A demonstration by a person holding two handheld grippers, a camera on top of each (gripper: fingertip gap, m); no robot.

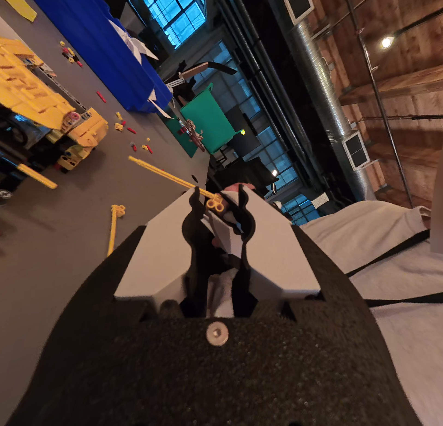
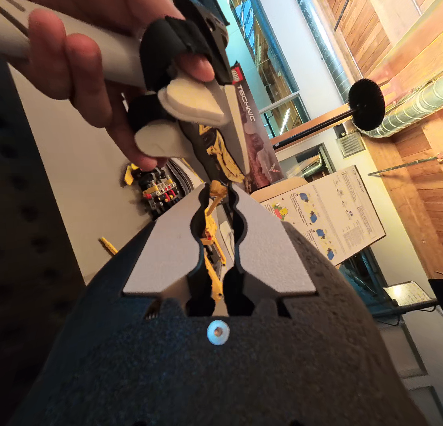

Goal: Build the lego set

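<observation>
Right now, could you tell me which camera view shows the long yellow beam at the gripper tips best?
The left wrist view: the long yellow beam stretches over the grey table to the left gripper tips. The right wrist view shows only a short yellow end at the right gripper.

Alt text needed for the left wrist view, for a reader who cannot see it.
The left gripper has its jaws nearly closed around the end of a long yellow rod, lifted beside a grey table. On the table are a half-built yellow toy car, another yellow rod, scattered small red and yellow pieces and a blue bin.
</observation>
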